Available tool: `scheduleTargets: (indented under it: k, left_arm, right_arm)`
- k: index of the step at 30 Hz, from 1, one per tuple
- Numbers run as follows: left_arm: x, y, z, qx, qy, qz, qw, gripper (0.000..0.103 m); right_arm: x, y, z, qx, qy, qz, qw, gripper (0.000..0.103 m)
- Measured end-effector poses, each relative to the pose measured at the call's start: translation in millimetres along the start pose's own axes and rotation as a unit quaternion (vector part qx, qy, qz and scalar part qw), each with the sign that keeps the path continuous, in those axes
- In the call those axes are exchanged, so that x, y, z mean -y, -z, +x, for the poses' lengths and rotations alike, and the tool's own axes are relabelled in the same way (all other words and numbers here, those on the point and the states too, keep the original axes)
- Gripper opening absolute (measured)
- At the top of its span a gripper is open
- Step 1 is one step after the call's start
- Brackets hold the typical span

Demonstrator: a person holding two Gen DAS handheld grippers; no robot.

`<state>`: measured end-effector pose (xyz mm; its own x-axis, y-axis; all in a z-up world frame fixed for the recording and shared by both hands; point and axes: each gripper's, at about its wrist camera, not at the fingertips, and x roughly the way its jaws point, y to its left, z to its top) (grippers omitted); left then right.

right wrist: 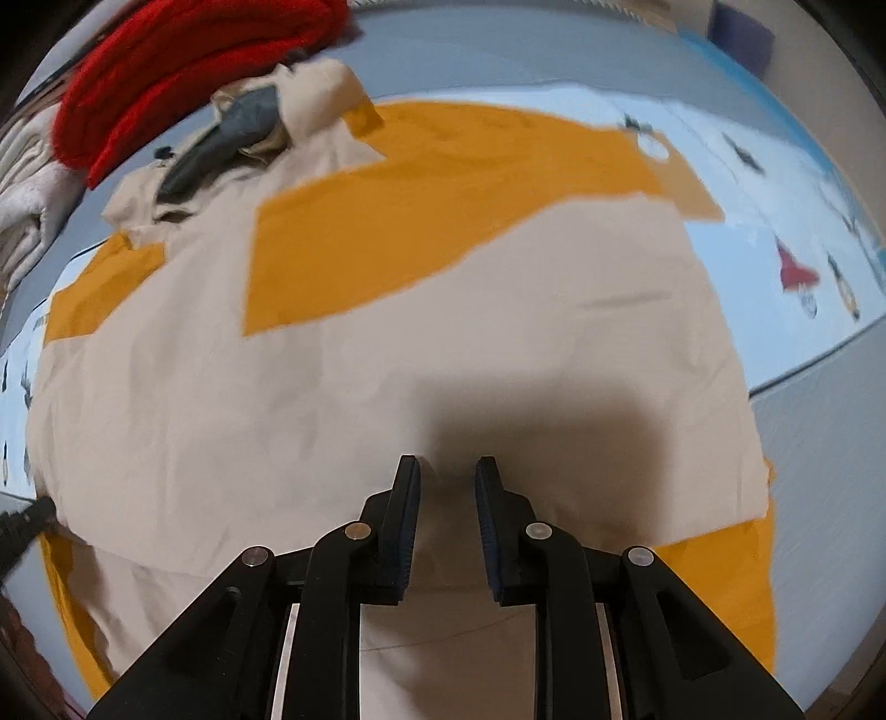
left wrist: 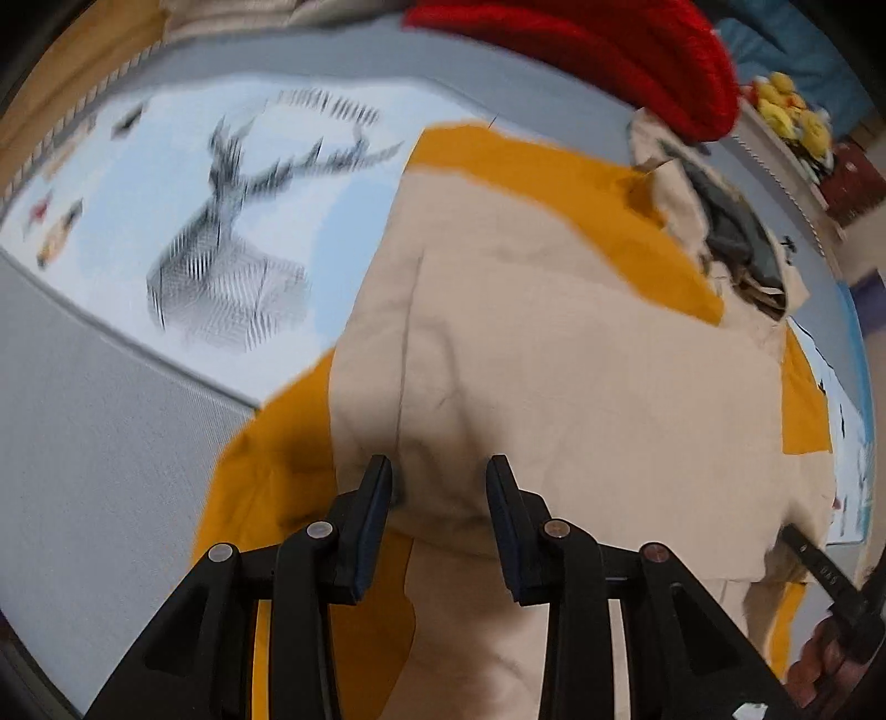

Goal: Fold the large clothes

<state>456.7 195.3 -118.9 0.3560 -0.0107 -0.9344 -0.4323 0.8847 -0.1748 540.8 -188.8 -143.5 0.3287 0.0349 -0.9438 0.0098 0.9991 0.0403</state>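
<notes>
A large beige and mustard-yellow garment [left wrist: 554, 343] lies spread on the bed; it also fills the right wrist view [right wrist: 387, 354]. Its hood with grey lining [left wrist: 736, 232] lies at the far end, also in the right wrist view [right wrist: 243, 122]. My left gripper [left wrist: 439, 471] is open, its fingers straddling a raised fold of beige cloth near the garment's near edge. My right gripper [right wrist: 447, 471] is open over the beige cloth, fingers close to the fabric. The right gripper's tip shows at the lower right of the left wrist view [left wrist: 819, 565].
The bed has a grey cover [left wrist: 83, 443] and a pale blue sheet with a deer print [left wrist: 221, 221]. A red knitted item [left wrist: 637, 50] lies at the far end, also in the right wrist view [right wrist: 183, 66]. Yellow plush toys [left wrist: 792, 111] sit beyond the bed.
</notes>
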Motion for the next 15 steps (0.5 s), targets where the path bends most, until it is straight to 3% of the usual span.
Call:
scheduleTargets:
  k: [2,7,15]
  left_arm:
    - [5.3,-0.6,-2.9,0.007,-0.003,0.013,0.9999,0.031]
    - [1.1,5.1,15.1,-0.034,-0.02,0.006,0.9992,0.031]
    - [28.7,15.1,-32.6,0.056,-0.01,0.059,0.9966,0.031]
  right_arm:
    - [-7.4,-1.3,-7.0,0.02,0.013,-0.024,0.999,0.022]
    - [-14.6,0.5,-9.6,0.023,0.033,-0.053,0.998,0.022]
    - [-27.4,7.8,-47.3,0.071,0.044,-0.094,0.992,0.022]
